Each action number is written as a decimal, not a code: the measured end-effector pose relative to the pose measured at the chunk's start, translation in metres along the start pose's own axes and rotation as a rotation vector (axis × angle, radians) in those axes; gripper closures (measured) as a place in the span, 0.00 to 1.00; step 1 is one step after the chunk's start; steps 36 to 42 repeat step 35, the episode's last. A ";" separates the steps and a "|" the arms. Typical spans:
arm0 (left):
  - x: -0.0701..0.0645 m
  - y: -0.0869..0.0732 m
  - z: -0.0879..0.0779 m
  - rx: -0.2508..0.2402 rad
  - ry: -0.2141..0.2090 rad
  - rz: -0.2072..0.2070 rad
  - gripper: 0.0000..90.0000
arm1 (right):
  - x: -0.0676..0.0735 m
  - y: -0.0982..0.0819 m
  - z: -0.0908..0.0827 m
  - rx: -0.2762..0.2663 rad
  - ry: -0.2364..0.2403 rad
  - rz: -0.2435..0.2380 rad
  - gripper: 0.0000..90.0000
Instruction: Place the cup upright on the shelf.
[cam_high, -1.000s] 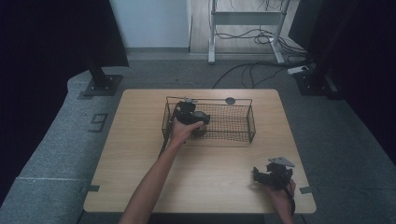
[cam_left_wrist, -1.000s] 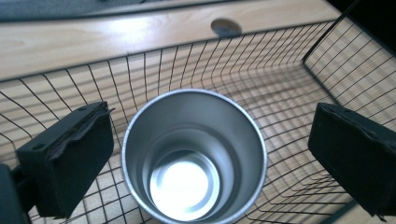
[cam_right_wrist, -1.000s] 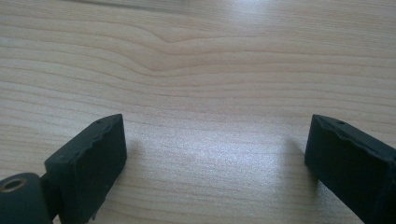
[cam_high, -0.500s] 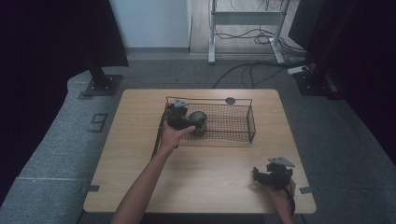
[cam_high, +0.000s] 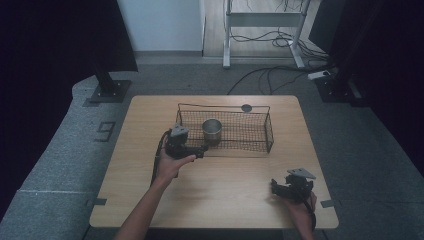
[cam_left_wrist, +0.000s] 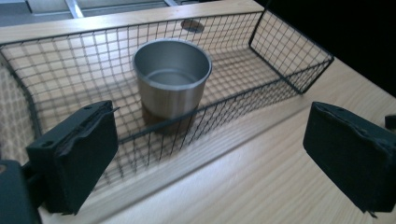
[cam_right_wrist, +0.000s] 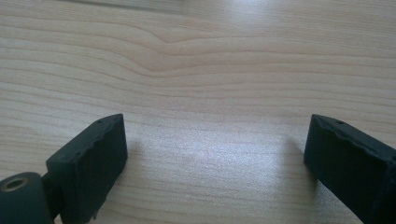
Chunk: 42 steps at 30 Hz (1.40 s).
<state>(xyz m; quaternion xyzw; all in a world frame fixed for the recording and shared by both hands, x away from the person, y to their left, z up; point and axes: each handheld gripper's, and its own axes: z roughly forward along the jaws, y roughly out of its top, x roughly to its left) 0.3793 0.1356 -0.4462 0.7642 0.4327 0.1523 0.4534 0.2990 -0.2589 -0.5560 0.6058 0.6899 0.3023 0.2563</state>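
A steel cup (cam_high: 212, 130) (cam_left_wrist: 172, 82) stands upright in the left part of a black wire basket (cam_high: 250, 131) (cam_left_wrist: 280, 56) on the wooden table (cam_high: 210, 190). My left gripper (cam_high: 200, 150) (cam_left_wrist: 210, 158) sits just outside the basket's near left corner, open and holding nothing, with the cup beyond its jaws. My right gripper (cam_high: 276, 189) (cam_right_wrist: 215, 163) rests low over the bare wood near the table's front right corner, open with nothing between its jaws.
A dark round mark (cam_high: 246, 107) (cam_left_wrist: 192, 25) lies on the table behind the basket. Around the table are grey floor, cables (cam_high: 260, 75) and dark stand bases (cam_high: 107, 92).
My left gripper has drawn back out of the basket toward the near left and let go of the cup, which now stands alone inside. The right gripper has stayed put.
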 end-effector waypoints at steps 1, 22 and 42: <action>0.001 -0.004 -0.003 -0.001 -0.001 0.000 0.05 | 0.000 0.000 0.000 0.000 0.000 0.000 0.07; 0.013 -0.104 -0.038 0.060 0.020 -0.066 0.09 | 0.000 0.000 0.000 0.000 -0.001 0.000 0.07; 0.010 -0.115 -0.034 0.083 0.020 -0.068 0.09 | 0.000 0.000 0.000 0.000 0.000 0.000 0.07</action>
